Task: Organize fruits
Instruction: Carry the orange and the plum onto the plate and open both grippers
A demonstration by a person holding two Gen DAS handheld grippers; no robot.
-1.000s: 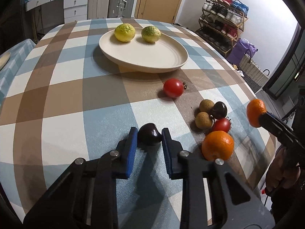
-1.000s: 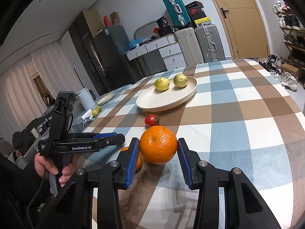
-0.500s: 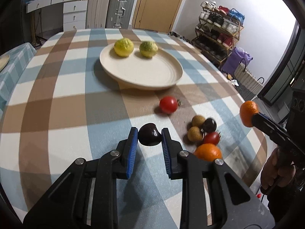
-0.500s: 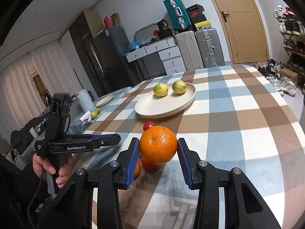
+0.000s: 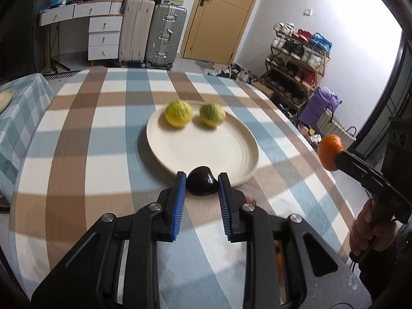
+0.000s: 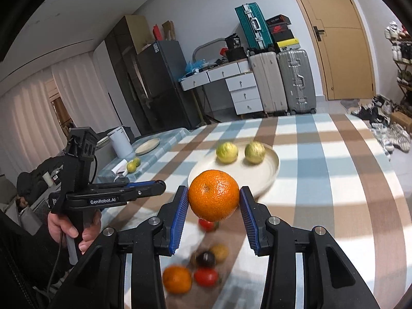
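The left wrist view looks forward along the left tool [image 5: 202, 184] from above the near edge of the table [image 5: 77, 154], facing the door [image 5: 219, 15] and suitcases, with the plate [image 5: 206, 154] close ahead. The right wrist view looks along the right tool [image 6: 213, 198] from higher up and further right, angled left toward the fridge [image 6: 159, 82]. Both views share the plate [image 6: 267, 175], the two lemons on it, the checked table [image 6: 322, 180] and the suitcases. Each view catches the other tool at its edge.
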